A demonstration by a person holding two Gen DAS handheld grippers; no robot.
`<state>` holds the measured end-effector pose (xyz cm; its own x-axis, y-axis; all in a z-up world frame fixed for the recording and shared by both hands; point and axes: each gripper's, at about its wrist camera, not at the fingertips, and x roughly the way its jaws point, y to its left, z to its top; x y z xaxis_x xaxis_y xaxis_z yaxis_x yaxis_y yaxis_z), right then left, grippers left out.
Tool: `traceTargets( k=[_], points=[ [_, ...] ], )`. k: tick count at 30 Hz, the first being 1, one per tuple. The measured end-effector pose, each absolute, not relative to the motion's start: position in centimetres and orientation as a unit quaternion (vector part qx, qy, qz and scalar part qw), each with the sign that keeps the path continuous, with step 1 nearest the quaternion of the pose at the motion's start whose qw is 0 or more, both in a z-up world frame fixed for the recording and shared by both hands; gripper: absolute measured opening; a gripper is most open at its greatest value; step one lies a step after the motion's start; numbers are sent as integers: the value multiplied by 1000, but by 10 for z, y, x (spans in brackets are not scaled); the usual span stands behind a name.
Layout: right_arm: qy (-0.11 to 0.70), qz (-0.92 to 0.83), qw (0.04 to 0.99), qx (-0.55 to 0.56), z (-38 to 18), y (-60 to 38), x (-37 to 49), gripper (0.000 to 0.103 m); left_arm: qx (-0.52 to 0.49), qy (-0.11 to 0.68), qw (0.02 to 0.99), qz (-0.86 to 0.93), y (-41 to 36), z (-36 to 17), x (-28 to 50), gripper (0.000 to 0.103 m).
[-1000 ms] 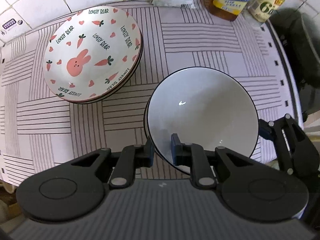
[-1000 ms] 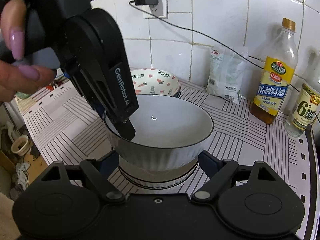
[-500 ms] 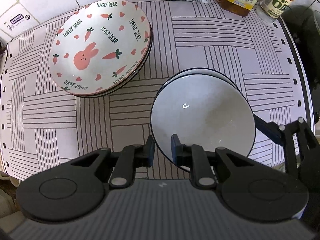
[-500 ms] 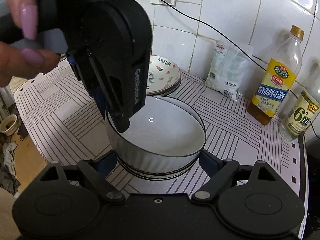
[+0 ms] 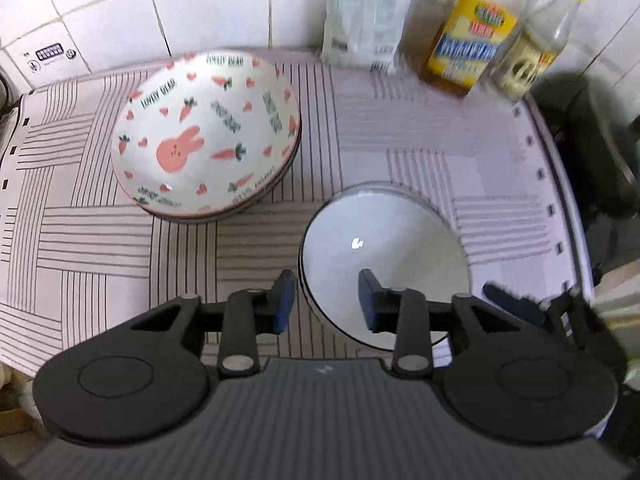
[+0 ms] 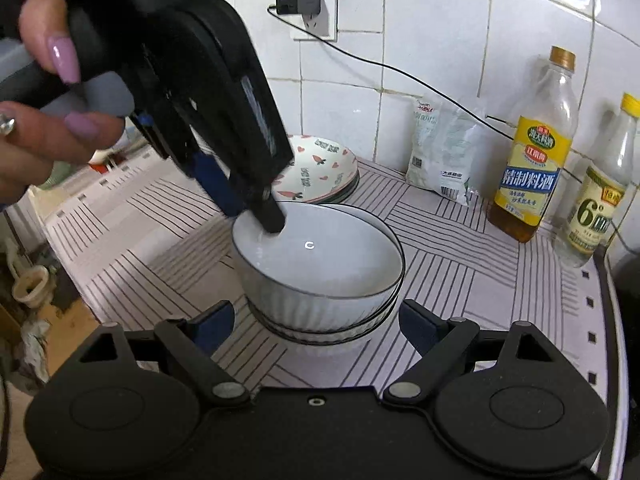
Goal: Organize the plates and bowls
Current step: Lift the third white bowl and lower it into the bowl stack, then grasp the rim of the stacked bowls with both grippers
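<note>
A white ribbed bowl (image 5: 384,256) with a dark rim sits nested on a stack of like bowls (image 6: 320,276) on the striped cloth. My left gripper (image 5: 326,300) is open, one finger outside the bowl's near-left rim and one finger inside it; it also shows in the right wrist view (image 6: 256,212). My right gripper (image 6: 316,320) is open and empty, just in front of the bowl stack. A stack of rabbit-and-carrot plates (image 5: 208,132) lies at the back left, also in the right wrist view (image 6: 324,172).
Two bottles (image 6: 528,152) (image 6: 600,200) and a white packet (image 6: 444,148) stand against the tiled wall at the back right. A plug and cable (image 6: 298,2) hang on the wall. The table's edge drops off at the left and near side (image 6: 80,264).
My left gripper lowered the white bowl onto the stack and opened, letting go of its rim. The right gripper stayed open and drew back a little.
</note>
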<state>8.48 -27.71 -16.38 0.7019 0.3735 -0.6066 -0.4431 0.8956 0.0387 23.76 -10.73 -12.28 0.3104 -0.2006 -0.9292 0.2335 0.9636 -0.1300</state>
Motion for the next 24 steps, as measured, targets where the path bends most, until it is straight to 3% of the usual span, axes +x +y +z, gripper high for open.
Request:
traceTargets(
  k=[4,14,18,20,22,24],
  points=[
    [304,240,921,-36,-171,-285,75,92,-21,544,826,-144,-87,-115,231,41],
    [319,233,918,-34,-210,-293,89,92,-50,573,804,-150,-72,-143,227,39],
    [315,240,918,-31,-213,-289,94,92,-41,570,805,-156,-78,-148,222,36],
    [314,245,916,-41,-217,-284,96,92,-39,564,809,-160,-81,-150,219,31],
    [309,245,917,-55,-221,-280,99,92,-40,562,810,-164,-83,-153,219,19],
    [303,239,920,-64,-225,-277,100,92,-32,557,814,-162,-87,-154,218,17]
  ],
)
